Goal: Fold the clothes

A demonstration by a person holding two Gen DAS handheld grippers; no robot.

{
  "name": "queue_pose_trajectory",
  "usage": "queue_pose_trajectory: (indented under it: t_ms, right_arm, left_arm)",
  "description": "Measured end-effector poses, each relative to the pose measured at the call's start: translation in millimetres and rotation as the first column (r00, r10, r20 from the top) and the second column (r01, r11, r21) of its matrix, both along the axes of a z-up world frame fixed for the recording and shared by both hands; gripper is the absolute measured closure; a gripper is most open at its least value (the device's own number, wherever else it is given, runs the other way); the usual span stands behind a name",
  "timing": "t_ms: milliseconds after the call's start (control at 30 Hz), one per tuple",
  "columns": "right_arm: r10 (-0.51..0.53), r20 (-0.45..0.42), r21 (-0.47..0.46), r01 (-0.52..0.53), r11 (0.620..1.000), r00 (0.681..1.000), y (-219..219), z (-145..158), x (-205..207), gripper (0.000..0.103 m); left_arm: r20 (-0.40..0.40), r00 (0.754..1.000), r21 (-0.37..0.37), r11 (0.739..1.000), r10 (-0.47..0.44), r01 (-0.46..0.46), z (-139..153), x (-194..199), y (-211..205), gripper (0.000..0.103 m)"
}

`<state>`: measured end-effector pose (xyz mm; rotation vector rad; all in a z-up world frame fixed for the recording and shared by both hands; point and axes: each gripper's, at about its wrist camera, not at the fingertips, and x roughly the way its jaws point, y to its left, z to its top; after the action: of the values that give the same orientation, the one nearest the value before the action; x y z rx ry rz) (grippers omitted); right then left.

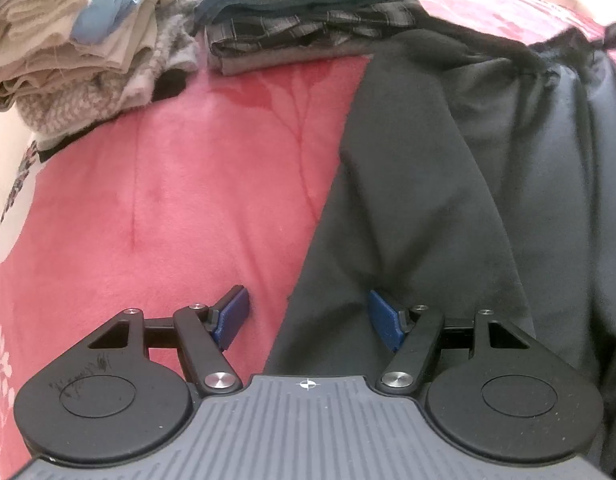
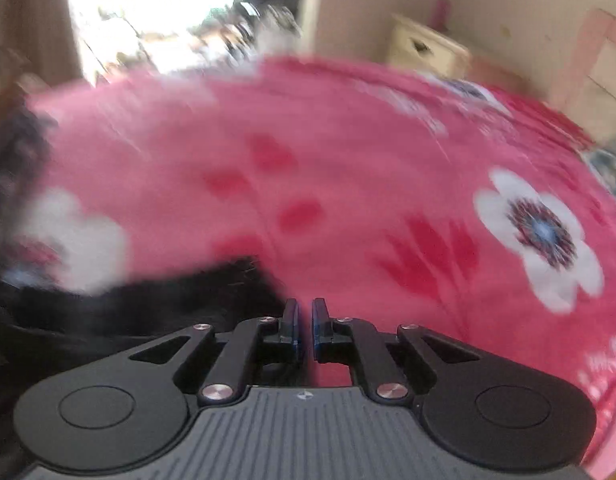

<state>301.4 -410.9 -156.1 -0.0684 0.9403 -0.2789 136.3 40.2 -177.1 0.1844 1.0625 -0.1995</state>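
Dark garment (image 1: 448,200) lies on the pink blanket (image 1: 167,200), its long edge running away from us, partly between our wide, empty left gripper (image 1: 308,316). Our right gripper (image 2: 304,322), nearly closed with nothing visible inside, has it at left.

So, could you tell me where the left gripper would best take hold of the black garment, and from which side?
Probably its near left edge: the black garment lies flat on the pink blanket, and that straight diagonal hem runs between the open left gripper pads. Come from the blanket side, sliding one pad under the hem, since bare blanket there leaves room and the edge looks thin.
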Motion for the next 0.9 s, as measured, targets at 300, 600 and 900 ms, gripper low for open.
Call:
queue_pose_trajectory:
  t_ms: [300, 600, 900]
  right_arm:
    - [0.184, 0.215, 0.199, -0.227, 0.953, 0.959, 28, 62, -23, 0.075]
    - [0.727, -0.031, 0.157, -0.715, 0.681, 0.686, 160, 21, 8, 0.062]
    - [0.765, -0.130, 0.001, -0.772, 0.636, 0.630, 197, 7, -9, 0.094]
  left_arm:
    - [0.012, 1.000, -0.006, 1.000, -0.012, 0.012, 0, 0, 2, 0.036]
    - [0.027, 1.000, -0.001, 1.000, -0.013, 0.013, 2, -4, 2, 0.037]
    - [0.034, 0.999, -0.003, 1.000, -0.010, 0.010, 0, -7, 6, 0.037]
